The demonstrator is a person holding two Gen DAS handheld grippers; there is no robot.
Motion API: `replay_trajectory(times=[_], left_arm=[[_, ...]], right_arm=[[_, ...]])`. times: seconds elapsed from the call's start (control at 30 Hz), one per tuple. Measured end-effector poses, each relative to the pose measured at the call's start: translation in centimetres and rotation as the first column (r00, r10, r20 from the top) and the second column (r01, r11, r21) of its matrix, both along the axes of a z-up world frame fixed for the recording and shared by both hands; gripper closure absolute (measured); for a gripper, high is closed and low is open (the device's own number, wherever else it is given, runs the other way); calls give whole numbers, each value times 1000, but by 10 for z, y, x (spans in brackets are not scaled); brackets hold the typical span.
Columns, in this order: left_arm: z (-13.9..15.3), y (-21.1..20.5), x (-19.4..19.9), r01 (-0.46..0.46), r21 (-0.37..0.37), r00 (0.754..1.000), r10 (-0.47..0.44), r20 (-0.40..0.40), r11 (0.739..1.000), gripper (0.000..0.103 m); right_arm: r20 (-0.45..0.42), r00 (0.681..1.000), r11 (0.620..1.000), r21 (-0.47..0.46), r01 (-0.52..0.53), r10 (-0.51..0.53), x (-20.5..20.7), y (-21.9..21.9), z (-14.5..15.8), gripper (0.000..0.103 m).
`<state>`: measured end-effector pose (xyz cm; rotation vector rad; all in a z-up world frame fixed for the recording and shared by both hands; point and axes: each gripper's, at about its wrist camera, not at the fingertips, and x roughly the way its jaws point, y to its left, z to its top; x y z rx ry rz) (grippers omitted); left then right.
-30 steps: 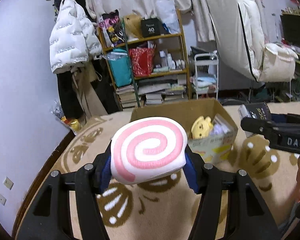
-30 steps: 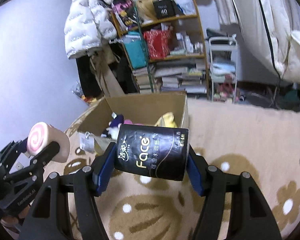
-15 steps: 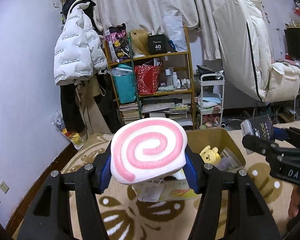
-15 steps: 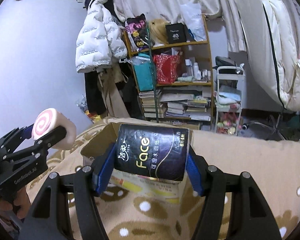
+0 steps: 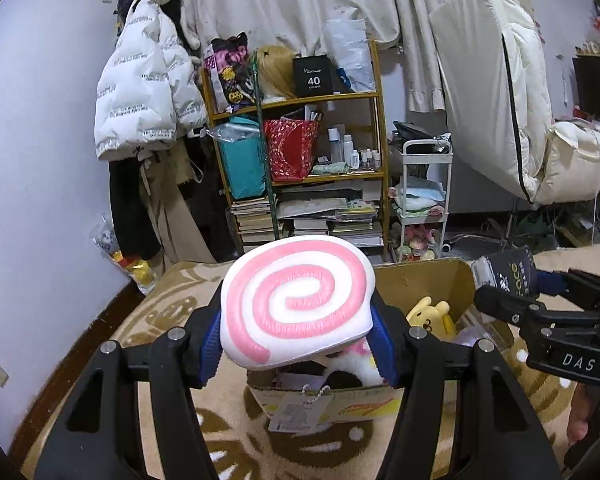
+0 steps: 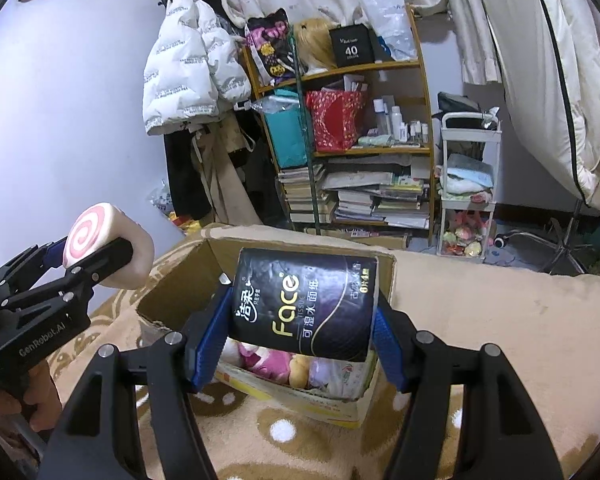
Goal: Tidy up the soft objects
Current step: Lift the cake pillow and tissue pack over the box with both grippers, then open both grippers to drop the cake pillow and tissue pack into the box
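My left gripper (image 5: 298, 332) is shut on a pink-and-white swirl cushion (image 5: 296, 300), held over the near edge of an open cardboard box (image 5: 420, 276). That cushion (image 6: 108, 240) and the left gripper (image 6: 100, 248) also show at the left of the right wrist view. My right gripper (image 6: 300, 340) is shut on a black tissue pack (image 6: 304, 304) marked "Face", held above the box (image 6: 384, 264). The tissue pack (image 5: 508, 272) appears at the right of the left wrist view. Plush toys lie in the box, among them a yellow one (image 5: 430, 314) and a pink one (image 6: 268, 360).
The box stands on a beige patterned rug (image 6: 520, 320). Behind it are a crowded wooden shelf (image 5: 312, 168), a small white cart (image 5: 424, 200), a hanging white puffer jacket (image 5: 148, 88) and a white bundle (image 5: 500, 88) at the right. A hand (image 6: 32, 396) holds the left gripper.
Both grippers moved forward toward the box with their loads. The box now lies right under them, and the shelf fills more of each view.
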<state>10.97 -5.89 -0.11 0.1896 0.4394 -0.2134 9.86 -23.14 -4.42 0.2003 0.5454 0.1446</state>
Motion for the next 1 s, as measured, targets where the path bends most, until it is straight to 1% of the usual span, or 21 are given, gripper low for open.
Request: replay_trajectory(times=[0.13,0.23,0.33,0.43,0.53,0.73,0.77,0.8,0.87,0.97,1.0], left_arm=[[-12,-1,11,6,5,1000,-6,-22,1000,43],[-22,0,19,19,-5,999,-19,-50,1000,42],[-33,-2,27,27,7,997,-26,-78,1000,42],[-42,-3,34,34,-5,993,-35,-111,999,41],[-47,-5,38,44,-3,991,-44,-125,999,38],[-51,-10,36,57,7,990,-55,-131,998,33],[-52,-10,36,57,8,989,-55,-138,998,32],[-52,-11,37,58,9,988,-56,-144,998,31],[-52,-12,36,53,19,988,-49,-147,998,22],[-48,-13,28,53,23,993,-50,-111,998,11],[-46,-14,25,56,28,994,-53,-100,998,10]], right_arm=[[-9,1000,1000,4,-3,3,10,-2,-8,34],[-18,1000,1000,5,-2,2,19,-3,-12,34],[-33,999,1000,3,0,0,27,-5,-19,34],[-44,999,1000,0,-1,1,31,-4,-24,33],[-46,999,1000,-3,0,0,34,-4,-27,33],[-59,998,1000,22,6,-5,37,-8,-29,32],[-56,998,1000,27,11,-10,37,-10,-29,29],[-51,999,999,33,15,-13,36,-11,-28,25],[-42,999,999,40,25,-24,34,-14,-27,18],[-34,999,998,45,42,-40,31,-18,-24,12],[-34,998,998,49,46,-44,29,-19,-23,9]])
